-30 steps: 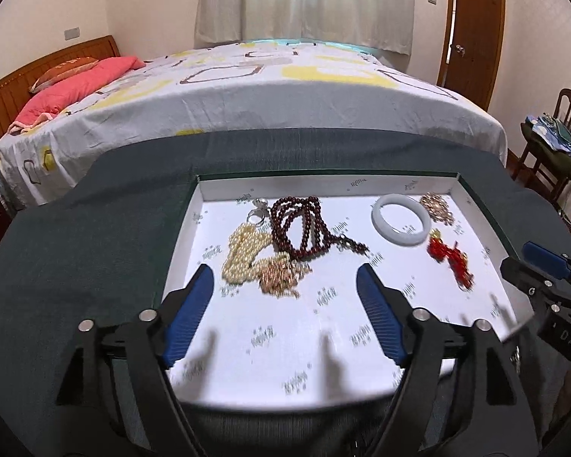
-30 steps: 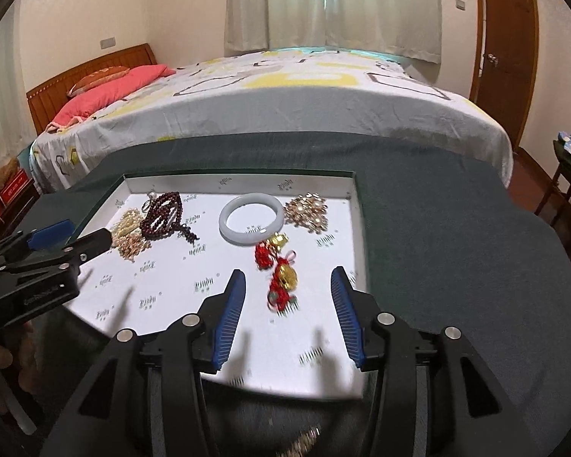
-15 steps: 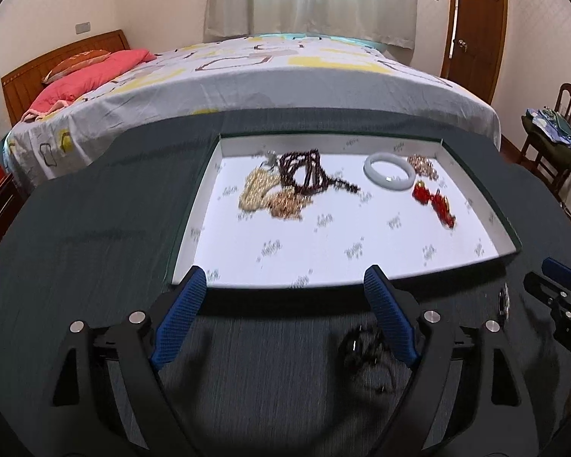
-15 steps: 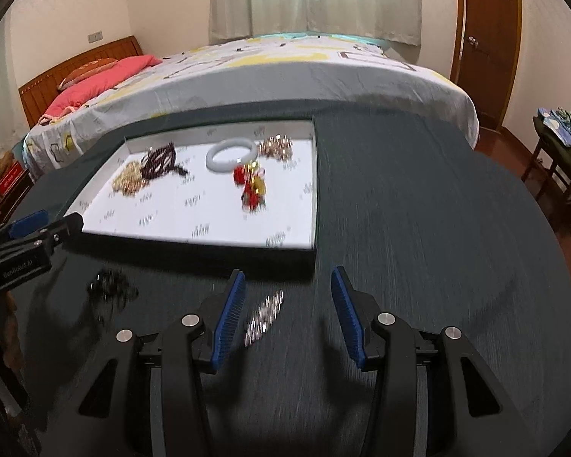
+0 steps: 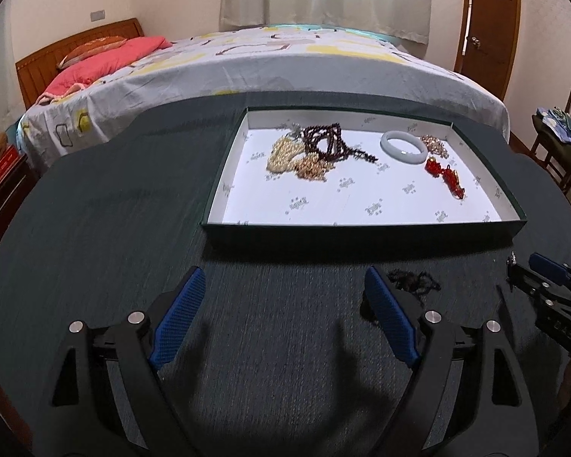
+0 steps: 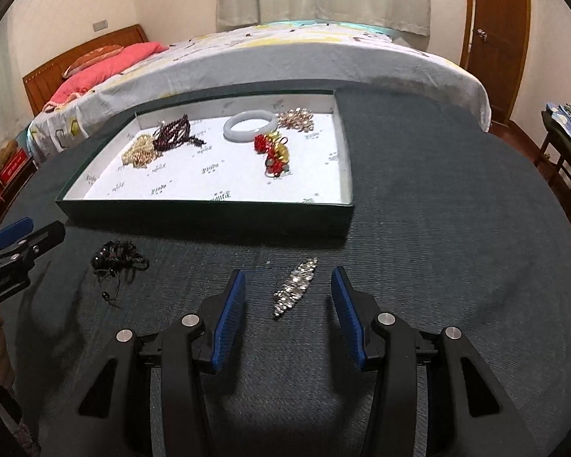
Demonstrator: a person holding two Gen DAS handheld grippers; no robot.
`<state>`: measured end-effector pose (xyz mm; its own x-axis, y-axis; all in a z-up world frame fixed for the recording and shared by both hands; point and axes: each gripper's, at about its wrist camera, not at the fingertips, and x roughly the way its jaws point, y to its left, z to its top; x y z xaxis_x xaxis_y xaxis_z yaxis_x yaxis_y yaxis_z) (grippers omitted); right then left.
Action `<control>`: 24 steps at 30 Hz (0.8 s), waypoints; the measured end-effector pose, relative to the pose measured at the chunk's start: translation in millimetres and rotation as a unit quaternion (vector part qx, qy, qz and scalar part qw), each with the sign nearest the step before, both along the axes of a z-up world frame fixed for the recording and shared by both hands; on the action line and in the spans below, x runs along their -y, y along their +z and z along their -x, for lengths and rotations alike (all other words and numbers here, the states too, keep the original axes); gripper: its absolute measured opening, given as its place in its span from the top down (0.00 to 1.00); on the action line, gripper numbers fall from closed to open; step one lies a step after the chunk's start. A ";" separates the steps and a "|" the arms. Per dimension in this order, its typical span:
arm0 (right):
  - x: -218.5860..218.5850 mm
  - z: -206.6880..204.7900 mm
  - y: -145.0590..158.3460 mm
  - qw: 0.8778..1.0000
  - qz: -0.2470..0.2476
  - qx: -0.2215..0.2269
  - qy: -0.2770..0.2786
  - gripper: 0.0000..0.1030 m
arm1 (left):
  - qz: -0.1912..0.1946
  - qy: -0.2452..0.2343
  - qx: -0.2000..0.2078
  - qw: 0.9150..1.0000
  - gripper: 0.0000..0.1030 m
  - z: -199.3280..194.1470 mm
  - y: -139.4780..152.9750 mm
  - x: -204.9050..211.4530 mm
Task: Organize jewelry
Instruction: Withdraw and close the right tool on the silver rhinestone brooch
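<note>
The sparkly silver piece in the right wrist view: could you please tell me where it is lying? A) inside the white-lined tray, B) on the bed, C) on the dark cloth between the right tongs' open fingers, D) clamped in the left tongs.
C: the sparkly silver piece lies on the dark cloth in front of the tray, between the open fingers of the right tongs, touched by neither pad.

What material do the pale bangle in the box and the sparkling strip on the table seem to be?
Pale bangle: likely jade or glass, smooth, glossy, milky. Sparkling strip: probably rhinestones on metal; many small bright glints.
</note>
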<state>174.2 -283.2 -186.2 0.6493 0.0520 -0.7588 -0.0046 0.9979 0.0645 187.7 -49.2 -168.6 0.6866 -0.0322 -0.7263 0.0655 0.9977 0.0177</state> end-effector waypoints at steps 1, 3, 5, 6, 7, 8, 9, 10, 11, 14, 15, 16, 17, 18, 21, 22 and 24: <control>-0.3 -0.9 -1.0 1.000 0.000 -0.002 0.000 0.55 | 0.002 0.000 -0.003 1.000 0.19 0.2 -1.1 -0.4; 0.0 -2.9 -3.0 1.000 0.002 -0.006 0.000 0.56 | 0.003 -0.001 -0.005 1.000 0.19 0.6 -2.2 0.1; 0.1 -4.3 -5.5 1.000 0.005 -0.012 0.000 0.56 | 0.004 -0.004 -0.004 1.000 0.19 1.6 -2.1 1.6; 0.8 -4.5 -6.2 1.000 0.004 -0.013 0.000 0.57 | 0.004 -0.006 -0.004 1.000 0.19 2.2 -2.0 2.7; 0.8 -5.1 -7.0 1.000 0.004 -0.016 0.001 0.58 | 0.003 -0.007 -0.003 1.000 0.19 2.5 -2.1 3.4; 0.6 -5.6 -8.0 1.000 0.004 -0.018 0.002 0.62 | 0.004 -0.009 -0.004 1.000 0.19 2.6 -2.3 4.3; 0.4 -5.5 -9.3 1.000 0.004 -0.021 0.004 0.65 | 0.004 -0.010 -0.005 1.000 0.19 2.8 -2.6 5.0; 0.7 -5.0 -9.3 1.000 0.006 -0.019 0.005 0.66 | 0.005 -0.011 -0.006 1.000 0.19 2.9 -3.0 5.7; 1.4 -4.7 -9.3 1.000 0.006 -0.019 0.005 0.67 | 0.006 -0.011 -0.007 1.000 0.19 2.6 -3.1 6.6; 5.4 -3.5 -9.1 1.000 0.002 -0.019 0.004 0.73 | 0.007 -0.016 -0.010 1.000 0.19 2.6 -4.4 10.1; 6.8 -3.2 -9.0 1.000 0.000 -0.019 0.005 0.76 | 0.007 -0.018 -0.011 1.000 0.19 2.7 -5.0 11.5; 7.8 -3.5 -9.0 1.000 -0.001 -0.019 0.006 0.77 | 0.007 -0.019 -0.012 1.000 0.19 2.9 -5.5 12.1; 9.2 -3.3 -8.9 1.000 -0.003 -0.019 0.006 0.79 | 0.007 -0.021 -0.012 1.000 0.19 3.3 -5.9 13.5; 9.8 -3.2 -8.9 1.000 -0.004 -0.019 0.007 0.81 | 0.007 -0.023 -0.013 1.000 0.19 3.8 -6.2 14.7; 11.8 -2.4 -9.1 1.000 -0.005 -0.018 0.011 0.83 | 0.008 -0.028 -0.016 0.999 0.19 3.4 -7.8 19.0; 12.4 -2.2 -9.2 1.000 -0.006 -0.018 0.012 0.83 | 0.008 -0.030 -0.017 0.999 0.19 3.3 -8.3 19.8; 12.6 -1.6 -9.3 1.000 -0.006 -0.017 0.013 0.83 | 0.009 -0.033 -0.019 0.999 0.19 2.9 -9.1 22.2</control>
